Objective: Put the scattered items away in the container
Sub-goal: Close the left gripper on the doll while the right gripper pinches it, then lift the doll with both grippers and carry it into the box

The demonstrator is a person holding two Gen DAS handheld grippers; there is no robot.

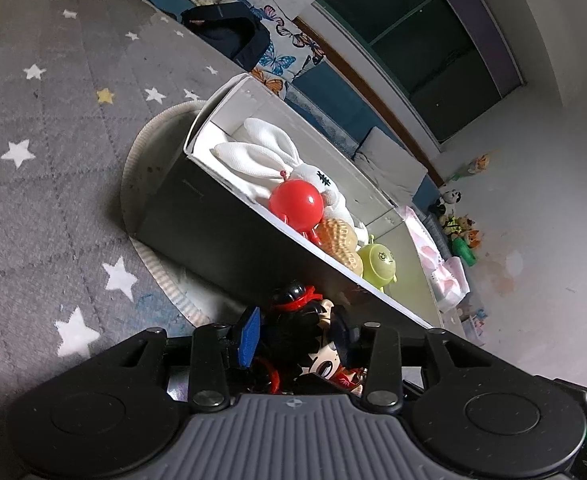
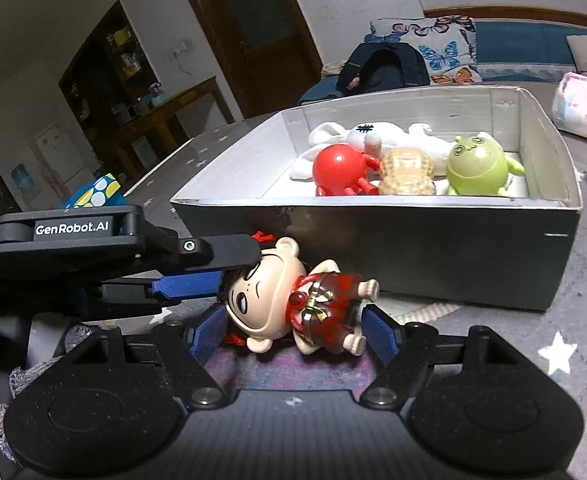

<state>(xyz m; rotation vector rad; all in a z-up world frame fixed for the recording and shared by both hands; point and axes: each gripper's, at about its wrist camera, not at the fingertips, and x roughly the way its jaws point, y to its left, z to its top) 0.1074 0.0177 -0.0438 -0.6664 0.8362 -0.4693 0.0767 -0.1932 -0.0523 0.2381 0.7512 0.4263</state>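
Already inside the grey open-topped box (image 2: 373, 236): white cloth rabbit (image 2: 377, 140), red plastic octopus (image 2: 335, 172), tan peanut toy (image 2: 405, 172), green round figure (image 2: 475, 168). Left: a big-headed doll in red dress (image 2: 293, 300), lying on the mat just beside the box. Left gripper (image 2: 233, 276) fingers pinch its head; right gripper (image 2: 293, 332) fingers spread either side of it.

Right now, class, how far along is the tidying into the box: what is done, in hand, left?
Done: the white rabbit, red toy, peanut and green figure lie inside the box. In hand: the left gripper grips the doll by its head, outside the box; the right gripper is open around it. Left: getting the doll in.
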